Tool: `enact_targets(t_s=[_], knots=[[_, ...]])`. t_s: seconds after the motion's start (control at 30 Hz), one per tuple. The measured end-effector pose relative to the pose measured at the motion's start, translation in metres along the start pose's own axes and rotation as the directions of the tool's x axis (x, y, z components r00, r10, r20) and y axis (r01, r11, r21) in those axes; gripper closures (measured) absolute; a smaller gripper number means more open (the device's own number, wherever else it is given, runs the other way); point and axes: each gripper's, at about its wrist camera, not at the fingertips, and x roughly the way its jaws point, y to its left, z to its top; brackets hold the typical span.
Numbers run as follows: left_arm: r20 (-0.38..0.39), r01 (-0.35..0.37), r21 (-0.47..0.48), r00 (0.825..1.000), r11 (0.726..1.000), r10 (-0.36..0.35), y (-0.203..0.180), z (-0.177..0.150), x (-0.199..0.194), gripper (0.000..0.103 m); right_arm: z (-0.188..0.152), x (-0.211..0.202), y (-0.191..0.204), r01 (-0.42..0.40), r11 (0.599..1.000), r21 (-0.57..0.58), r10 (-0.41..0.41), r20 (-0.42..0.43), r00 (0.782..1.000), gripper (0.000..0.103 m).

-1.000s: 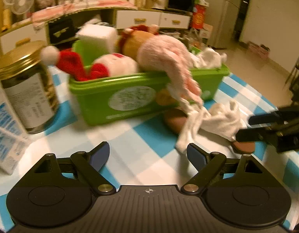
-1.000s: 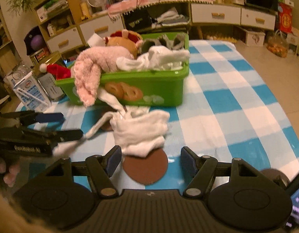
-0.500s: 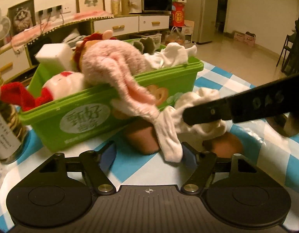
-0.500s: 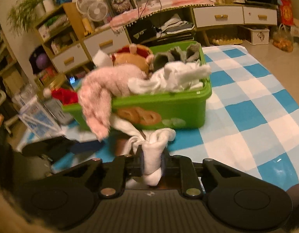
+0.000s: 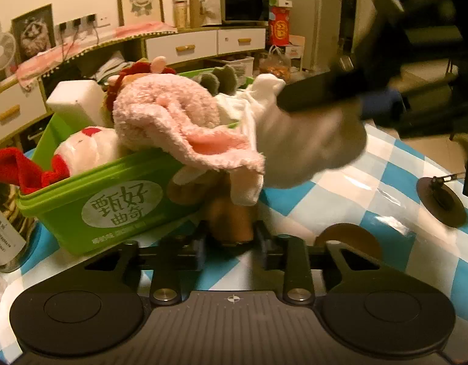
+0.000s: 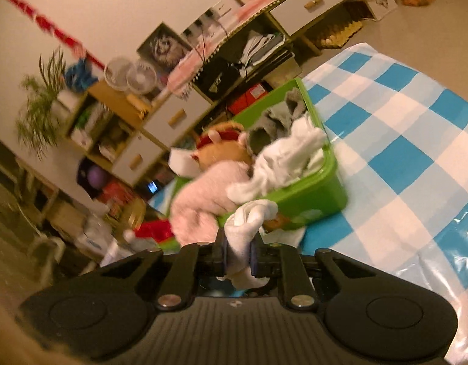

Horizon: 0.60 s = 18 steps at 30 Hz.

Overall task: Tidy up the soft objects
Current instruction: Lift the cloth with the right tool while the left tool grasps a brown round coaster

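Right gripper (image 6: 238, 254): clenched on white cloth (image 6: 249, 222), green bin (image 6: 313, 194) ahead; lift clear, release over bin. Left gripper (image 5: 230, 240): jaws just closing, apparently pinching brown piece (image 5: 230, 216).

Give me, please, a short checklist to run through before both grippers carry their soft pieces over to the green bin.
1. Right gripper shut on the white cloth: ok.
2. Left gripper, jaws just closing, pads on the brown piece: ok.
3. White cloth clear of the table: cannot tell, blurred.
4. Free room in the green bin: not ok, heaped.
5. Pink plush fully inside bin: not ok, drapes over rim.
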Motion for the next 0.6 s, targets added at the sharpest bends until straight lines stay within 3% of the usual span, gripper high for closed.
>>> enact_targets(t_s=[0.27,0.47,0.6], knots=[[0.012,-0.011,0.041,1.0,0.999,0.011,-0.006,-0.004,-0.004,0.089,0.01,-0.012,0.008,-0.066,0.995,0.072,0.063,0.042,0.997,0.103],[0.043,0.004,0.038,0.999,0.999,-0.006,-0.004,0.0,-0.013,0.092,0.013,-0.019,0.009,-0.107,0.99,0.095,0.101,0.059,0.993,0.103],[0.061,0.016,0.036,0.998,0.999,-0.018,-0.005,0.001,-0.021,0.092,0.021,-0.035,0.022,-0.164,0.985,0.06,0.156,0.118,0.981,0.103]])
